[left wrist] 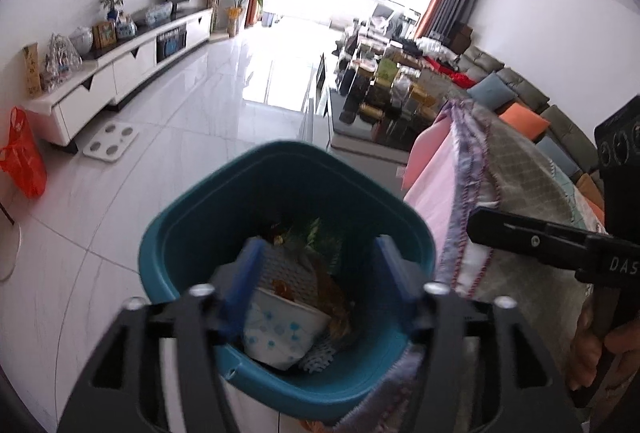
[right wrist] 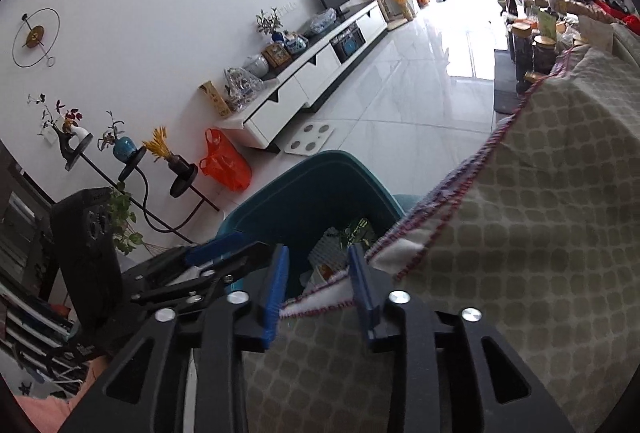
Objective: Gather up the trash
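A teal trash bin [left wrist: 192, 217] stands on the floor beside the cloth-covered table. It holds a white paper cup with blue dots [left wrist: 280, 333], a white mesh wrapper [left wrist: 280, 265], brown scraps and green wrappers. My left gripper [left wrist: 316, 269] hovers open right above the bin's mouth, with nothing between its blue pads. My right gripper [right wrist: 318, 281] is open and empty over the table edge, next to the bin [right wrist: 304, 189]. The left gripper [right wrist: 224, 257] shows at the left in the right wrist view. The right gripper's black body [left wrist: 536, 241] shows at the right in the left wrist view.
The table's checked cloth [right wrist: 540, 253] with red-stitched edge hangs against the bin. A white TV cabinet [left wrist: 120, 69], an orange plastic bag [left wrist: 22, 157] and a white scale [left wrist: 112, 143] sit along the left wall. A cluttered coffee table [left wrist: 384, 93] and sofa lie beyond.
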The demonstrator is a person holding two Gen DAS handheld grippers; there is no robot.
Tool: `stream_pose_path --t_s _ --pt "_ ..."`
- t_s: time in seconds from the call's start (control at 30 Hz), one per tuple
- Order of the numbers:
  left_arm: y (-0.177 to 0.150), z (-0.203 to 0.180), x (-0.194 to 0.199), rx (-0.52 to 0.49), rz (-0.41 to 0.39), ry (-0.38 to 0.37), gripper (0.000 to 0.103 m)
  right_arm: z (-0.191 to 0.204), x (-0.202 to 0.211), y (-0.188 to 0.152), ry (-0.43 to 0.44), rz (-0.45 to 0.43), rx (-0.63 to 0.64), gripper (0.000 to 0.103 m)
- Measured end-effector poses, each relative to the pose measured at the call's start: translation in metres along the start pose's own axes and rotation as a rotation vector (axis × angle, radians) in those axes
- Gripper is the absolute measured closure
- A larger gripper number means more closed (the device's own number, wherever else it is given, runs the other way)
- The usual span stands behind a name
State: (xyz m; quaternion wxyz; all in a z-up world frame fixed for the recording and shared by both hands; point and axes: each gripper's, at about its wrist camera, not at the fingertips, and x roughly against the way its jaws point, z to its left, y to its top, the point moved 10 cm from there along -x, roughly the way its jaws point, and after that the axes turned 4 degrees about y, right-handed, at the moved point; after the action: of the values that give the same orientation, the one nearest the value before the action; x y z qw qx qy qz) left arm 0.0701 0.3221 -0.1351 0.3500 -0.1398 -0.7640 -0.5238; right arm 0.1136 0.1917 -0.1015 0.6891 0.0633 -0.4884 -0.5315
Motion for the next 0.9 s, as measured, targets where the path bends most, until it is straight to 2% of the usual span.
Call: stream_pose_path --t_s 0.07,0.13,0.2,0.27,0.33,0.43,0.6,0.8,0.9 --pt "0.002 -0.004 0.013 -0.017 -0.039 -0.004 0.024 0.001 0.011 -0.001 -0.002 -0.026 0.012 0.06" --pt "0.004 -0.012 0.028 -0.036 -0.084 -0.014 0.013 0.001 0.03 -0.003 -0.011 -0.069 0.029 0.046" --pt "0.006 -0.022 0.04 -0.057 -0.122 -0.027 0.005 0.0 0.049 -0.006 -0.022 -0.114 0.041 0.037" --pt "0.007 -0.035 0.054 -0.079 -0.169 -0.032 0.004 -0.002 0.071 -0.011 -0.041 -0.161 0.055 0.031" --pt "0.007 -0.05 0.067 -0.097 -0.222 -0.027 0.004 -0.005 0.092 -0.018 -0.075 -0.204 0.064 0.017" --pt "0.006 -0.079 0.083 -0.129 -0.286 -0.044 0.004 -0.014 0.127 -0.027 -0.143 -0.293 0.068 0.004" --pt "0.0 -0.132 0.091 -0.184 -0.331 -0.077 0.004 -0.033 0.192 -0.052 -0.344 -0.448 0.064 0.004" --pt "-0.009 -0.204 0.091 -0.25 -0.37 -0.136 0.004 -0.063 0.261 -0.091 -0.599 -0.581 0.013 0.004" --pt "-0.015 -0.236 0.095 -0.272 -0.389 -0.165 0.004 -0.075 0.288 -0.105 -0.688 -0.63 -0.019 0.004"
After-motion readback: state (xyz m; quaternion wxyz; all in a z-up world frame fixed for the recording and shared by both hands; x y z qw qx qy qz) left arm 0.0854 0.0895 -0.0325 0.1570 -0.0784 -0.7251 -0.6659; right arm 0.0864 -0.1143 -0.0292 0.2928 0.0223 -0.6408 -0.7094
